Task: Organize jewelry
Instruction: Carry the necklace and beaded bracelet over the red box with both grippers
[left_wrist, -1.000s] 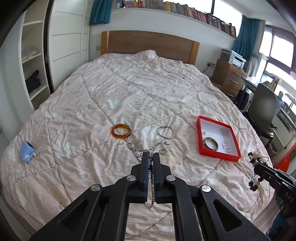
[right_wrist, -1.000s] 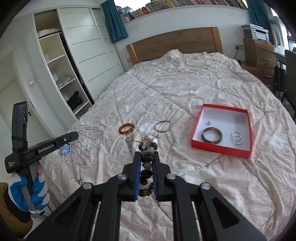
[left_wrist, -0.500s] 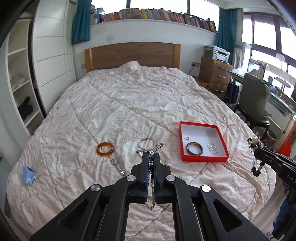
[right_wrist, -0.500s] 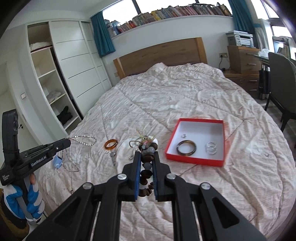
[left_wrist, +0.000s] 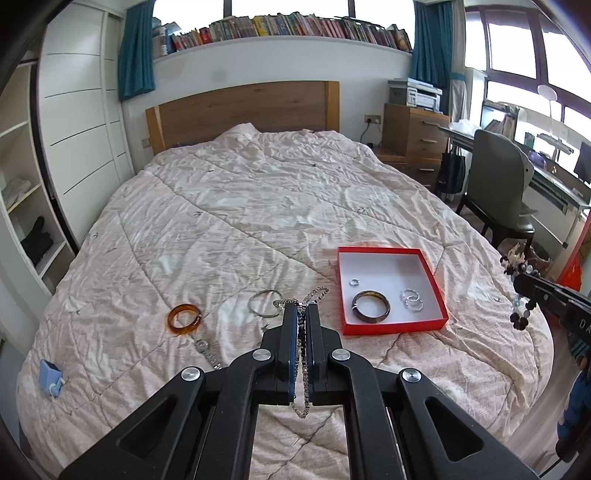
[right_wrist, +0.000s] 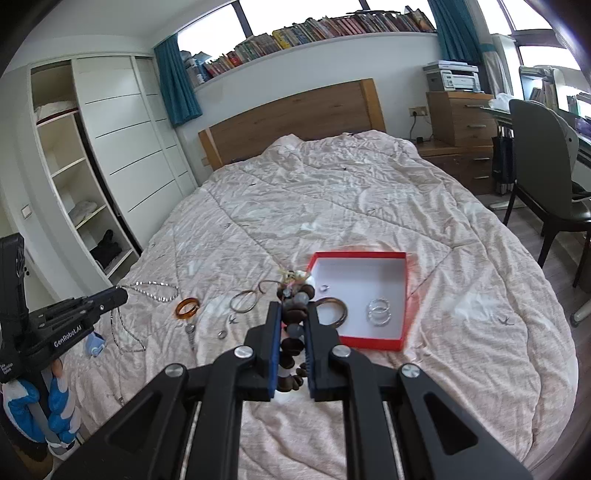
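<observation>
My left gripper (left_wrist: 302, 314) is shut on a silver chain necklace (left_wrist: 303, 391) that hangs between its fingers, held above the bed. My right gripper (right_wrist: 293, 314) is shut on a brown beaded bracelet (right_wrist: 291, 347). A red box (left_wrist: 391, 291) with a white floor lies on the bed and holds a dark bangle (left_wrist: 370, 306), clear rings (left_wrist: 412, 298) and a small ring (left_wrist: 354, 282). On the quilt to its left lie an amber bangle (left_wrist: 184, 319), a silver hoop (left_wrist: 264, 302) and a watch (left_wrist: 207, 350). The box also shows in the right wrist view (right_wrist: 364, 299).
A small blue object (left_wrist: 50, 378) lies at the bed's left front. A white wardrobe (left_wrist: 70, 147) stands on the left. A chair (left_wrist: 502, 195) and desk stand on the right, with a wooden dresser (left_wrist: 413, 129) behind them. The wooden headboard (left_wrist: 240, 110) is at the far end.
Both grippers have drawn back and risen from the bed, each still holding its piece. The jewelry on the quilt and the red box now look farther away.
</observation>
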